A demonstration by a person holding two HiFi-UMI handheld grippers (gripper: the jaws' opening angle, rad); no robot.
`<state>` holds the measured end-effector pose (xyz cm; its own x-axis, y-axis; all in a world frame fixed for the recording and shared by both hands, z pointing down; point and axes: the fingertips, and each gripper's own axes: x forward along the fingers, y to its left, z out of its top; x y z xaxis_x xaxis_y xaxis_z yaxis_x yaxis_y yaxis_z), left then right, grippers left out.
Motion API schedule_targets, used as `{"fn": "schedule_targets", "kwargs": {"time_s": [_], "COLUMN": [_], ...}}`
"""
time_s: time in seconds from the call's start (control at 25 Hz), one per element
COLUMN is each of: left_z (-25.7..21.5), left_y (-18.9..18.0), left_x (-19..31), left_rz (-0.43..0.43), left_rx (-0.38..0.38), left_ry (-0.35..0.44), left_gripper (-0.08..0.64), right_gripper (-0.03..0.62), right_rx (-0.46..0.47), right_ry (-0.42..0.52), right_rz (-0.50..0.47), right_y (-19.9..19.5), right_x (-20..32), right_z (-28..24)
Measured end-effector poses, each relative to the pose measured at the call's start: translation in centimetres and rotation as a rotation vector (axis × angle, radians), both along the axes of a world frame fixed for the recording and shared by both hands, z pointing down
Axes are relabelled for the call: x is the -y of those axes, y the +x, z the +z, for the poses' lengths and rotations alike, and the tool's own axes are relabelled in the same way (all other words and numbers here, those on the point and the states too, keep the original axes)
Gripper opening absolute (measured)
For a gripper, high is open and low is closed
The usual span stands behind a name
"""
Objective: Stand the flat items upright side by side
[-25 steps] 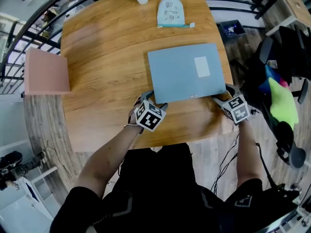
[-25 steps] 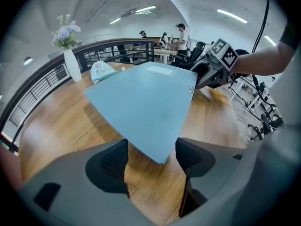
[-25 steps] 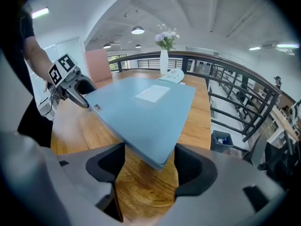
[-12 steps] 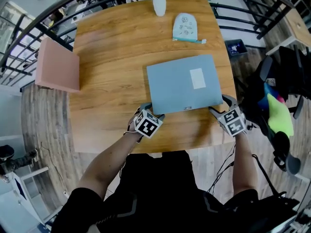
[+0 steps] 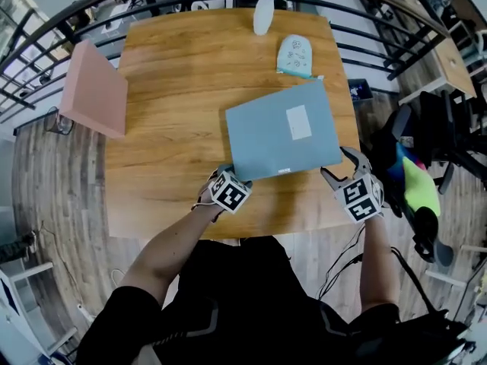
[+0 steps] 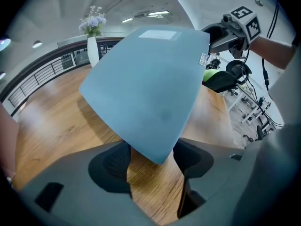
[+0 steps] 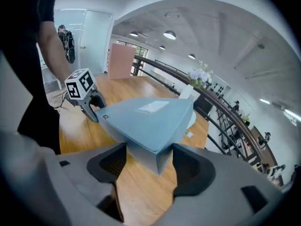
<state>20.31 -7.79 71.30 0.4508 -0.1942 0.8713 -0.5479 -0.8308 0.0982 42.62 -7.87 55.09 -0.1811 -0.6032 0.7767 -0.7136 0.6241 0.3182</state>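
A flat blue box (image 5: pixel 281 128) with a white label is tilted up off the wooden table (image 5: pixel 175 97), held by its two near corners. My left gripper (image 5: pixel 228 172) has the near-left corner (image 6: pixel 155 149) between its pads, and its jaws are closing on it. My right gripper (image 5: pixel 335 169) grips the near-right corner (image 7: pixel 149 149), with both pads against the box's sides. A pink flat item (image 5: pixel 95 88) stands at the table's left edge, away from both grippers.
A white vase with flowers (image 5: pixel 263 14) stands at the table's far edge. A pale blue pouch (image 5: pixel 295 55) lies just beyond the box. A dark railing (image 5: pixel 46 29) curves round the table. A chair with a green thing (image 5: pixel 417 188) stands to the right.
The blue box has turned slightly and its near edge has risen from the table. Both grippers stay at its near corners. The head view has drawn back and shows more of the table.
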Motion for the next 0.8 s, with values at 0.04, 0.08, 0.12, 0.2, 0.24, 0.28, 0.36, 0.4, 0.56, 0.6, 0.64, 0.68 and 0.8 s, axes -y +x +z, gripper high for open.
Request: {"fn": "schedule_targets", "kwargs": {"time_s": [0.04,0.08,0.12,0.2,0.24,0.28,0.36,0.4,0.56,0.6,0.64,0.68,0.8], "left_z": [0.0,-0.2,-0.3,0.1,0.4,0.7,0.9,1.0,1.0,0.9,1.0,1.0,0.9], "left_y": [-0.1,-0.1,-0.1,-0.8,-1.3,-1.7,-2.2,-2.3,-2.4,-2.4,-2.4,-2.5,-2.8], "left_x": [0.0,-0.1,-0.1,0.0,0.1,0.2,0.3,0.3,0.2,0.1,0.0,-0.3,-1.1], "left_rz": [-0.001,0.001,0.008,0.044,0.075,0.105,0.139,0.145,0.172,0.173,0.174,0.182,0.243], "left_rx": [-0.007,-0.011,-0.003,0.065,0.117,0.160,0.195,0.199,0.194,0.187,0.179,0.173,0.152], "left_ry": [-0.010,-0.019,-0.020,0.010,0.038,0.064,0.087,0.086,0.036,0.012,-0.017,-0.050,-0.123], "left_gripper": [0.296,0.296,0.295,0.295,0.293,0.293,0.291,0.282,0.270,0.268,0.267,0.262,0.255], "right_gripper": [0.315,0.313,0.310,0.302,0.299,0.296,0.295,0.295,0.287,0.285,0.281,0.276,0.274], "right_rx": [-0.010,-0.024,-0.038,-0.059,-0.066,-0.073,-0.090,-0.098,-0.137,-0.146,-0.155,-0.167,-0.222], "right_ry": [0.010,0.018,0.023,0.031,0.037,0.046,0.063,0.067,0.088,0.090,0.090,0.089,0.093], "right_rz": [-0.011,-0.022,-0.032,-0.052,-0.062,-0.072,-0.089,-0.098,-0.152,-0.170,-0.190,-0.210,-0.262], "right_y": [-0.6,-1.1,-1.7,-3.0,-3.7,-4.4,-5.4,-5.9,-7.7,-8.2,-8.7,-9.1,-9.9], "right_x": [0.0,0.0,0.0,0.0,0.1,0.3,0.6,0.7,0.9,1.0,1.0,1.0,1.5], "right_z": [-0.8,-1.6,-2.3,-3.5,-4.0,-4.5,-5.5,-5.9,-7.8,-8.2,-8.5,-8.6,-8.8]}}
